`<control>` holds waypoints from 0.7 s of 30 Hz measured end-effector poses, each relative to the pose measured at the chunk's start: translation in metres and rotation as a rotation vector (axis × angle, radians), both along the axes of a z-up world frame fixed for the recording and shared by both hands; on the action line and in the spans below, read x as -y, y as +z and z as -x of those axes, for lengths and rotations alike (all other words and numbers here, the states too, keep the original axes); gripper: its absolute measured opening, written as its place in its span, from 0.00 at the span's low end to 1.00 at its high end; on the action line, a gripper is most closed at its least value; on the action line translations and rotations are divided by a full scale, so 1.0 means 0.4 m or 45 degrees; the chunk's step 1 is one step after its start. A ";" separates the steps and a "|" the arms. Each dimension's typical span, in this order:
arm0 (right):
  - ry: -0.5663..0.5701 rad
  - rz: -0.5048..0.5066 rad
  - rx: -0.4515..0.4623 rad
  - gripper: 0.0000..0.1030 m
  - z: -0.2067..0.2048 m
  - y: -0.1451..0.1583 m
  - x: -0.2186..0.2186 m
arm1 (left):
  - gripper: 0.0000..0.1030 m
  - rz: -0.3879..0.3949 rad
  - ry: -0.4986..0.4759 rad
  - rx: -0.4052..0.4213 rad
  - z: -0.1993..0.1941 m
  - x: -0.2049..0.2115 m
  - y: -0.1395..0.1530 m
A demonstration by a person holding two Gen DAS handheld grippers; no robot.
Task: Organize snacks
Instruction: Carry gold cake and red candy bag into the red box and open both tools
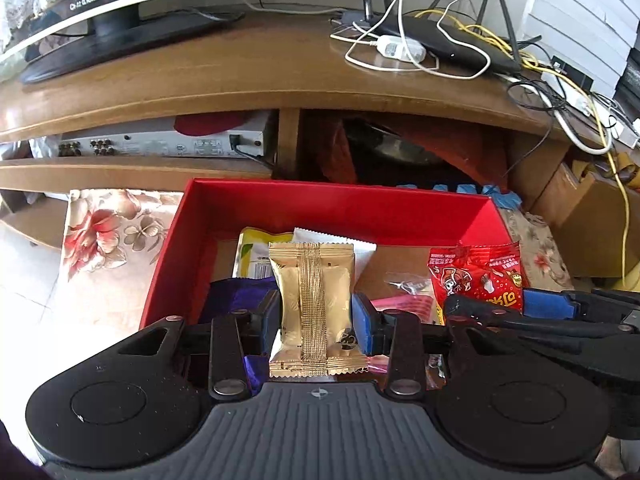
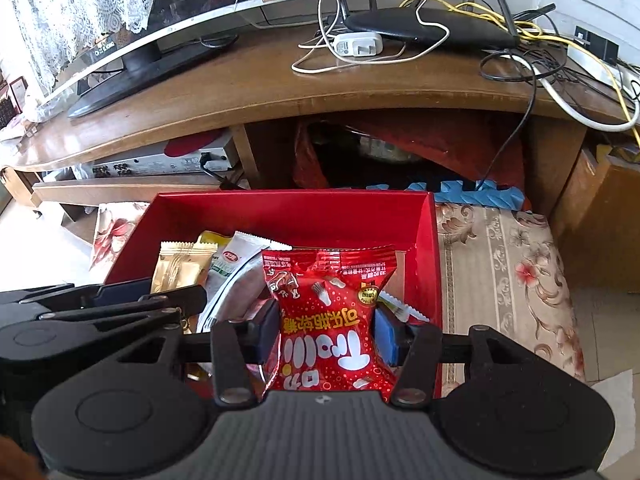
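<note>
Closest in, the left gripper (image 1: 316, 314) is clamped on a gold foil snack packet (image 1: 314, 308), its blue pads pinching the packet's waist so the foil bows in a bit, and the packet stands upright between them. Right beside it, the right gripper (image 2: 326, 330) has its jaws closed on a red gummy candy bag (image 2: 334, 316), also squeezed around the middle. Both hang over the near part of the red box (image 1: 340, 208), so the step in hand looks like dropping these two in with the rest. To do it well, each packet probably wants lowering close to the cardboard floor before letting go, since crinkly foil slides and flips if dropped from higher up. Just ahead of the left gripper sit a yellow packet (image 1: 256, 252) and a white sachet (image 1: 360, 250), a purple wrapper (image 1: 236, 294) lies to its left and a pink packet (image 1: 404, 304) to its right, so that side is crowded. The barest floor seems to be ahead of the right gripper, toward the far right corner. The two grippers are nearly touching side by side, so opening them one at a time looks safer. Beyond that the red far wall stands fairly tall, with the floral cloth (image 2: 500, 256) off to the right. Farther still is the wooden TV stand (image 1: 240, 76), carrying a router (image 2: 424, 26) and a tangle of cables.
</note>
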State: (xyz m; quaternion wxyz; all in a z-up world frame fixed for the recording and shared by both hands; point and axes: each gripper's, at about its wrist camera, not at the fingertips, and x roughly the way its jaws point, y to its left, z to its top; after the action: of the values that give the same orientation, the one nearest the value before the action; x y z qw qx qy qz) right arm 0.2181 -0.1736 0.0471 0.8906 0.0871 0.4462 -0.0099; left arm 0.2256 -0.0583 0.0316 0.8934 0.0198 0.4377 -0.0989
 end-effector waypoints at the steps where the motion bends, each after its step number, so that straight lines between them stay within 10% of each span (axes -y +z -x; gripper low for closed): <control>1: 0.002 0.002 -0.001 0.50 -0.003 -0.004 -0.001 | 0.43 -0.001 0.002 -0.004 -0.003 -0.001 -0.004; 21: 0.039 0.066 0.027 0.51 -0.032 -0.031 -0.018 | 0.46 -0.003 0.035 -0.048 -0.027 -0.015 -0.046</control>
State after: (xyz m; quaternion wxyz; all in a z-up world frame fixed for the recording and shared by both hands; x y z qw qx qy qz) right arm 0.2310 -0.1662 0.0346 0.8973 0.0575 0.4376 -0.0070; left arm 0.2364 -0.0523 0.0132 0.8863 0.0129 0.4548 -0.0866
